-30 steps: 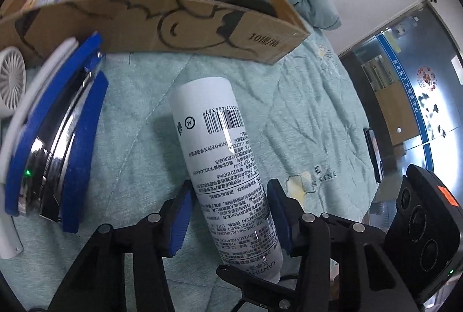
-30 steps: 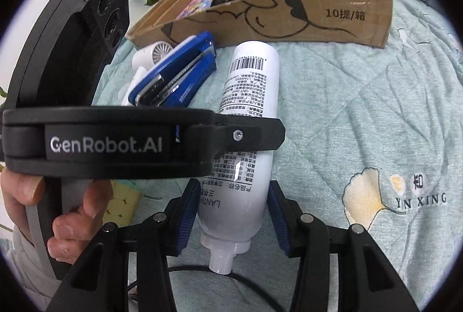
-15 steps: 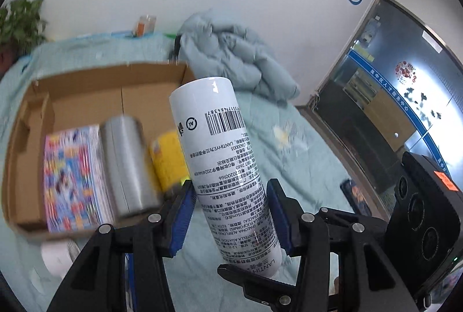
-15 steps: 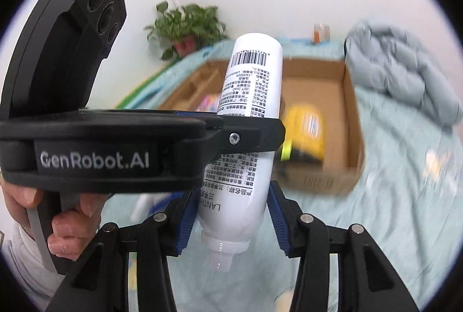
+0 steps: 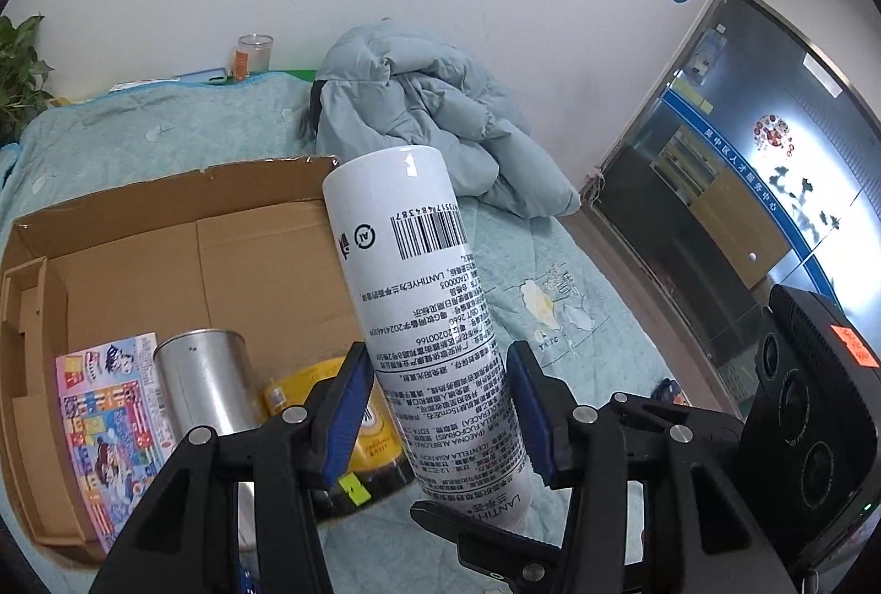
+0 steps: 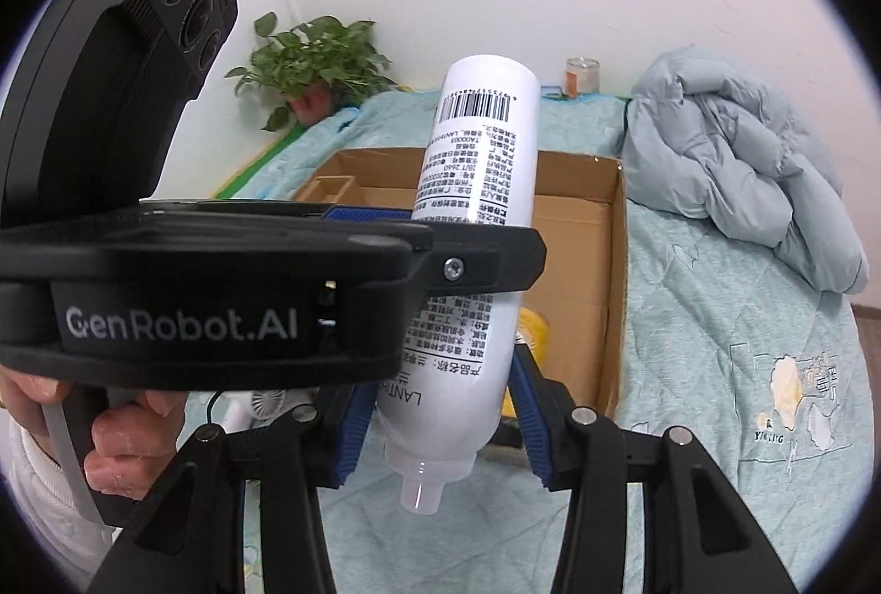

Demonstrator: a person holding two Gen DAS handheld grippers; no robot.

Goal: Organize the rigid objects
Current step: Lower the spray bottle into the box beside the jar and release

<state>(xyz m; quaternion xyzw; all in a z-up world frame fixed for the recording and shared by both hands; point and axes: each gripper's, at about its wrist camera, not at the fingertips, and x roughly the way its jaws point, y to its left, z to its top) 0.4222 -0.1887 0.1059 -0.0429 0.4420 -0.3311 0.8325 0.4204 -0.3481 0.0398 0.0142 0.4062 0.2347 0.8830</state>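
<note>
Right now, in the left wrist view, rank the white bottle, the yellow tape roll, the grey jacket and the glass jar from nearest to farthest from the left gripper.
1. White bottle, clamped in the left gripper.
2. Yellow tape roll, just left, in the box.
3. Grey jacket, beyond the box.
4. Glass jar, by the far wall.

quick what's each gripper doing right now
left gripper: closed on the white spray bottle
right gripper: closed on the same bottle, near its nozzle end
</note>
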